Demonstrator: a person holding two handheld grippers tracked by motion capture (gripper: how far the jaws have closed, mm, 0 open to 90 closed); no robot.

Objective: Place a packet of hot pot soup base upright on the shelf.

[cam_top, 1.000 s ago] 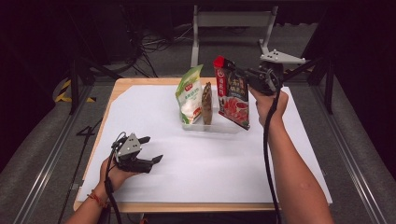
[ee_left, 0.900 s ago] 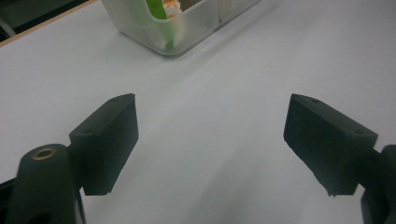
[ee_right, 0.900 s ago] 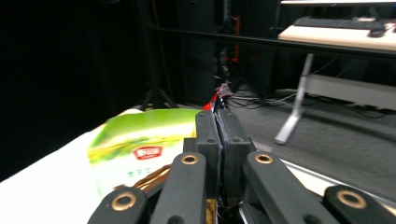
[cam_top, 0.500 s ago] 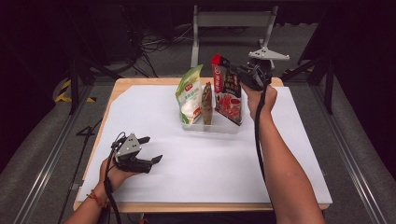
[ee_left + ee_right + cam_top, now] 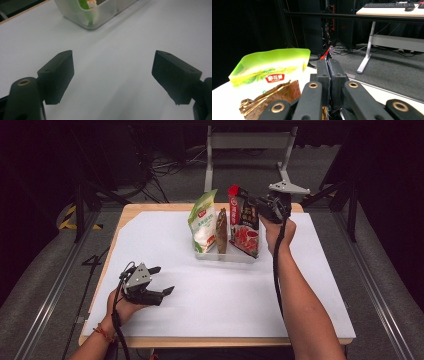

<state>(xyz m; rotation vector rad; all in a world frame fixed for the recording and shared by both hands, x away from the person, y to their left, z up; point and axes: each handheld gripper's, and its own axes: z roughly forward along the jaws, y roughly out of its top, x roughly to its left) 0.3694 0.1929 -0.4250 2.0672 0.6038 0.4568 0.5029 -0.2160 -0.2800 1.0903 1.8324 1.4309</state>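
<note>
A red snack packet [image 5: 243,227] stands upright at the right end of a clear plastic bin [image 5: 225,256]. My right gripper [image 5: 260,207] is shut on its upper right edge. In the right gripper view the jaws [image 5: 328,65] press together, with a thin red strip of the packet [image 5: 327,53] showing past their tips. A green packet [image 5: 202,220] and a brown packet [image 5: 221,231] stand to its left in the same bin. The green packet [image 5: 272,70] and the brown packet [image 5: 272,98] sit just left of the shut jaws. My left gripper [image 5: 162,280] rests open on the white table cover near the front left, nothing between its jaws [image 5: 112,75].
The white sheet [image 5: 210,295] covers the wooden table. A corner of the bin [image 5: 100,15] shows ahead of the left gripper. A grey metal frame [image 5: 250,150] stands behind the table, with cables and dark floor around it. A desk with a keyboard [image 5: 387,5] is far off.
My right hand has moved left and down with the red packet, which went from tilted beside the bin's right end to upright in it. The left gripper has stayed still.
</note>
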